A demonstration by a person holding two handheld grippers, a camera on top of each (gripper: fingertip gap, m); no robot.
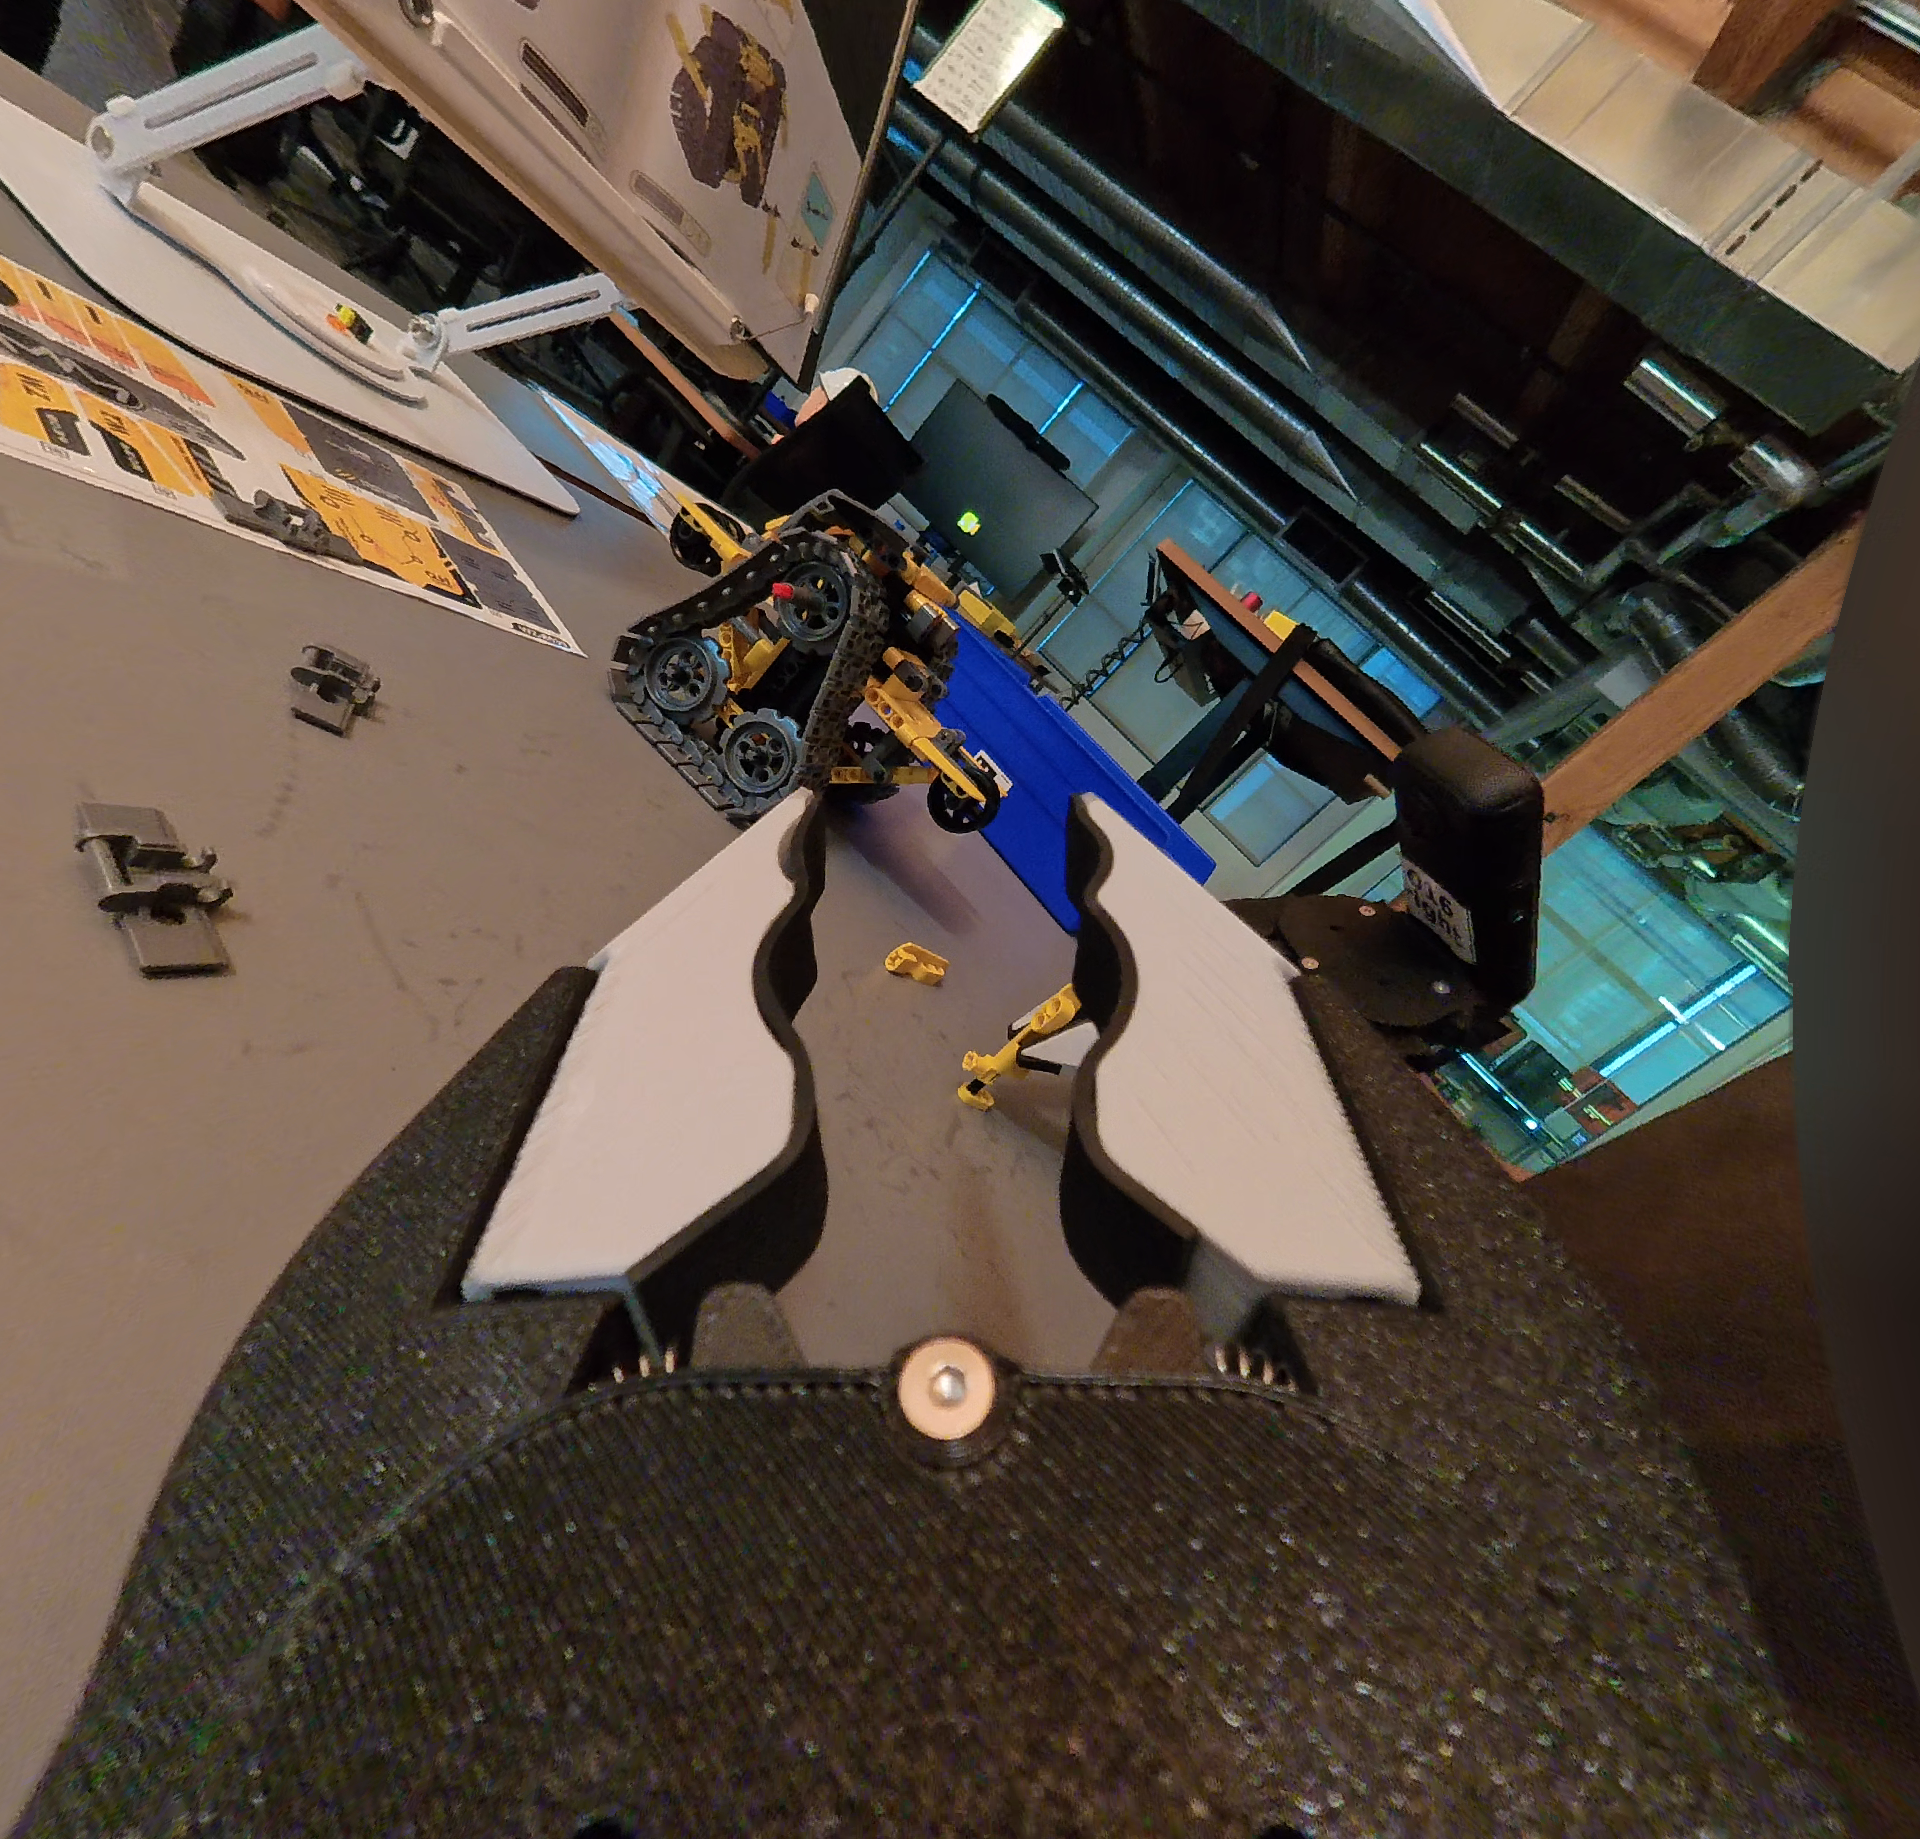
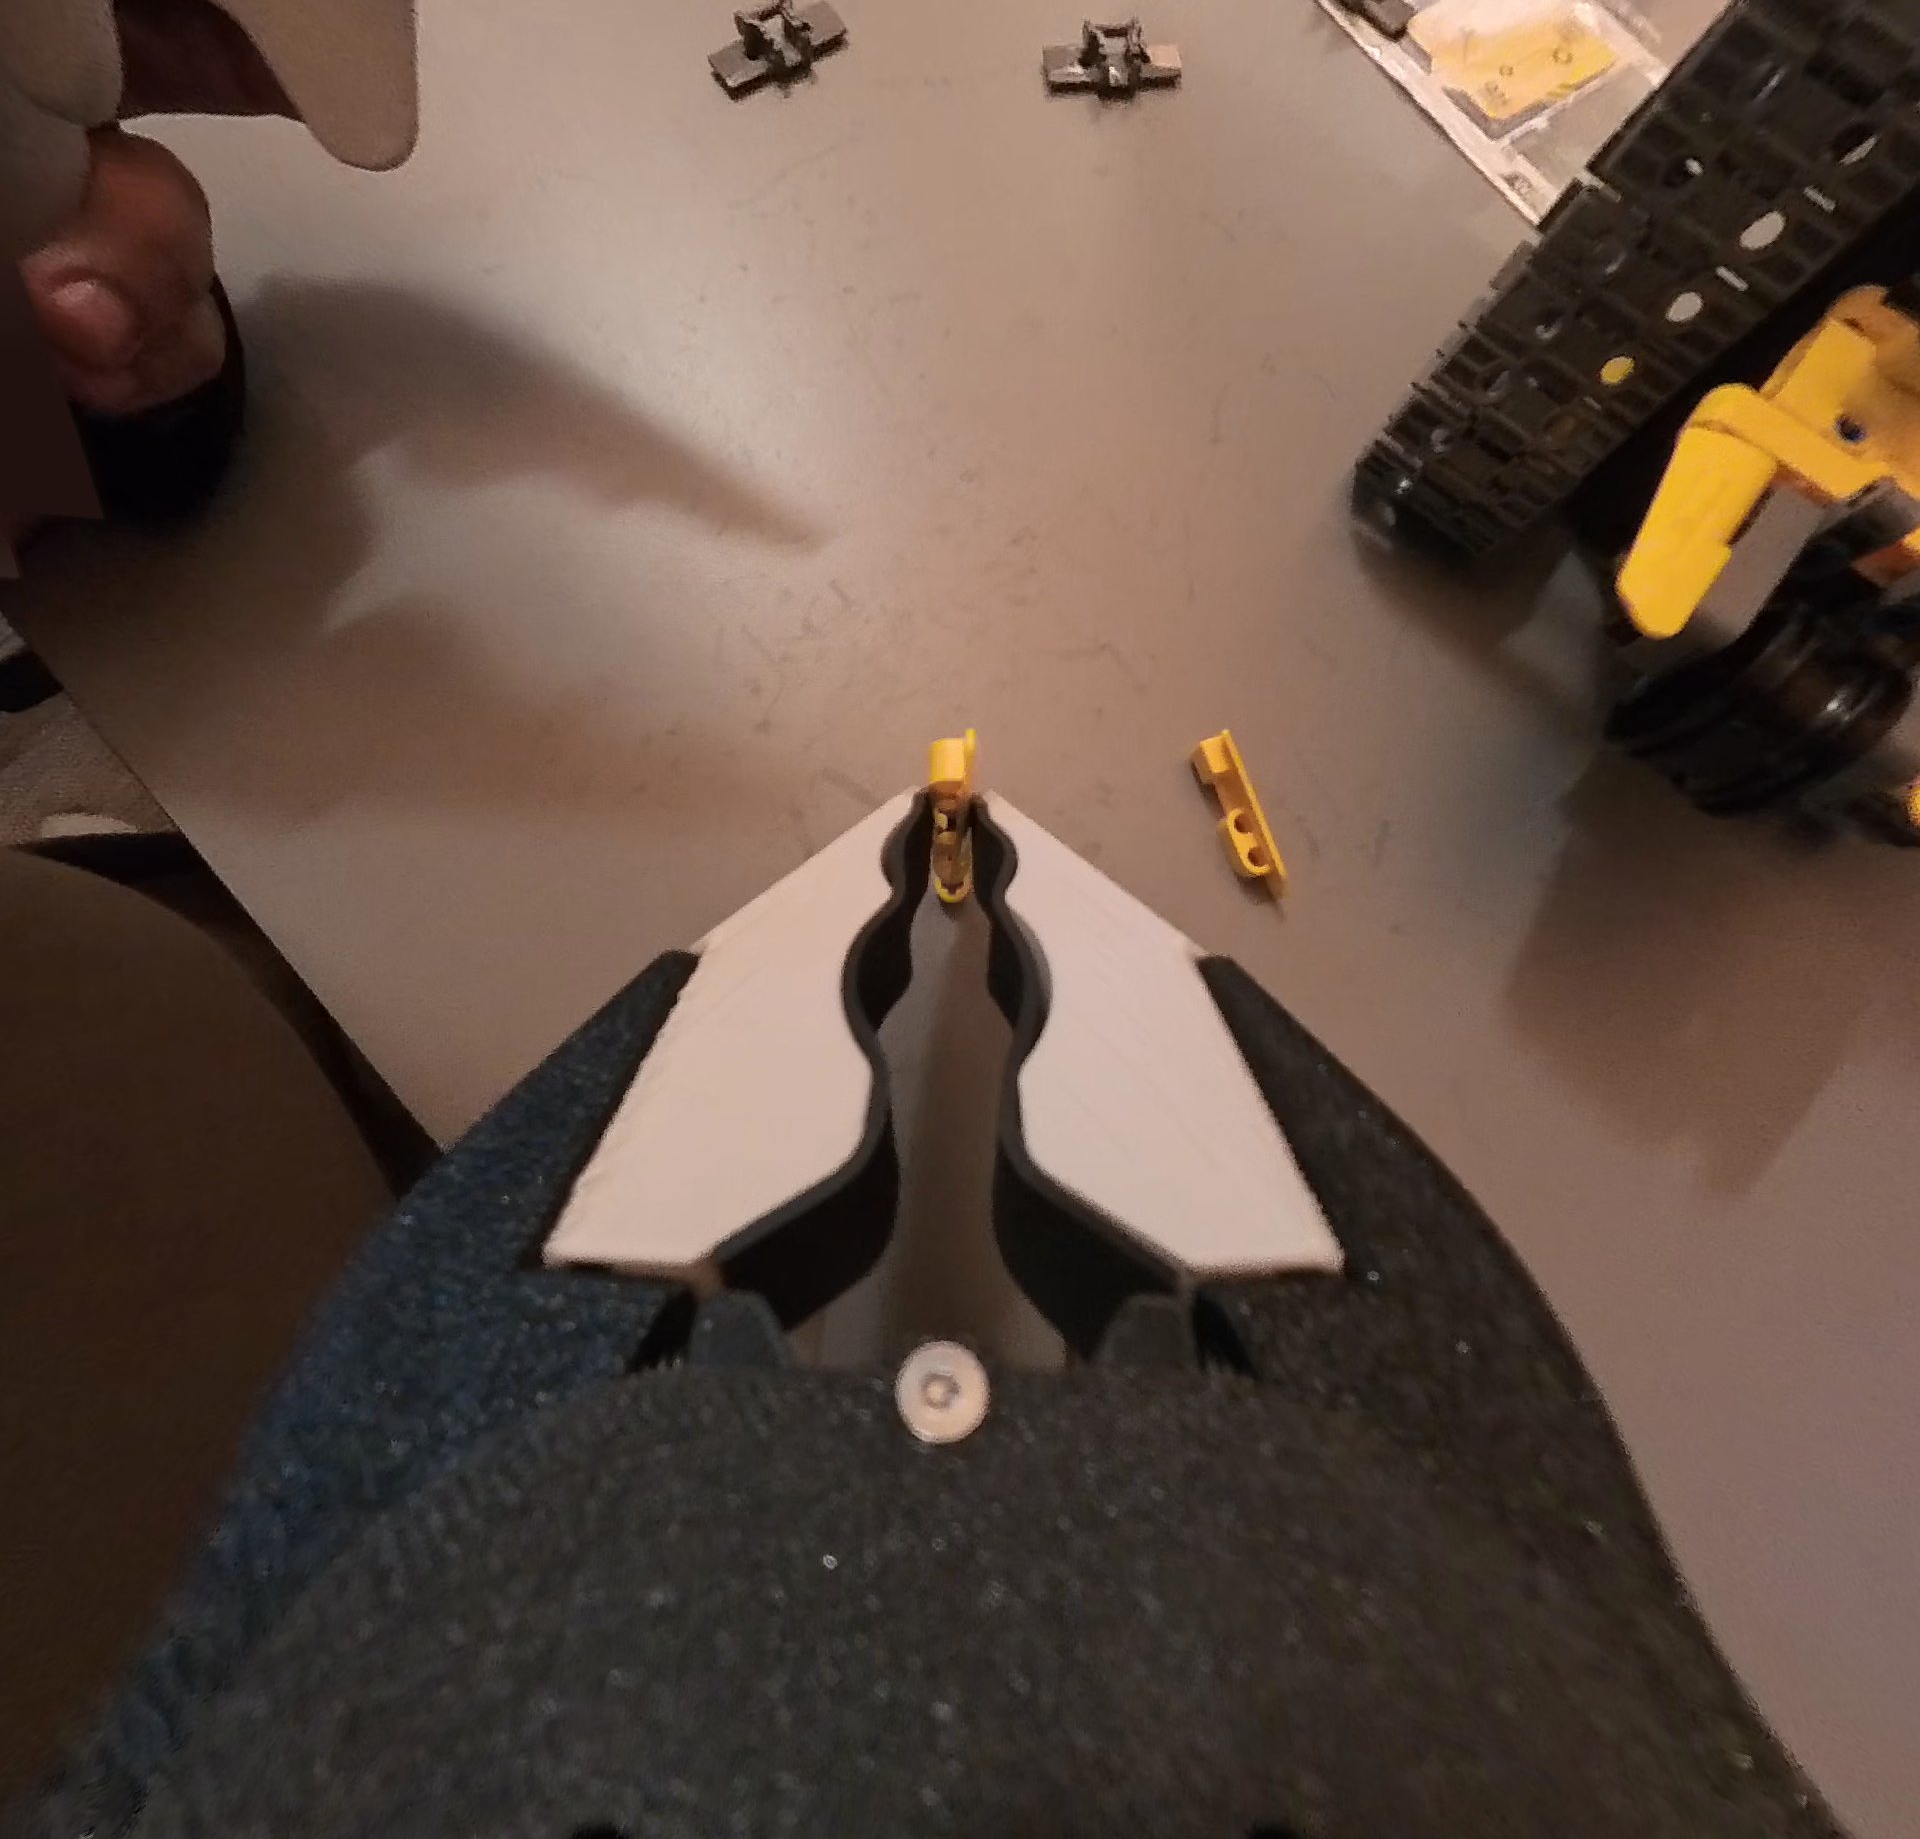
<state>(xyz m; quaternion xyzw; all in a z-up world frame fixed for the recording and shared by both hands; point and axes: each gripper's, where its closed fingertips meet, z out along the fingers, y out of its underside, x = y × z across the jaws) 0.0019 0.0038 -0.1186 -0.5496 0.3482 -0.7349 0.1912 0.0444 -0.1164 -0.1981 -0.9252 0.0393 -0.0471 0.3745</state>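
Grey surface (image 2: 935,387), scuffed, carries all items. Right gripper (image 2: 951,802) is pinched on a small yellow assembly (image 2: 952,839) at its fingertips, low over the surface. Just beside it lies a loose yellow beam (image 2: 1238,818). Left gripper (image 1: 940,813) is spread and holds nothing; a yellow connector (image 1: 916,961) lies between its fingers. Beyond stands a black-and-yellow tracked model (image 1: 790,657), partly built. Farther off lie grey track links (image 2: 777,42) and printed sheets (image 1: 260,459).
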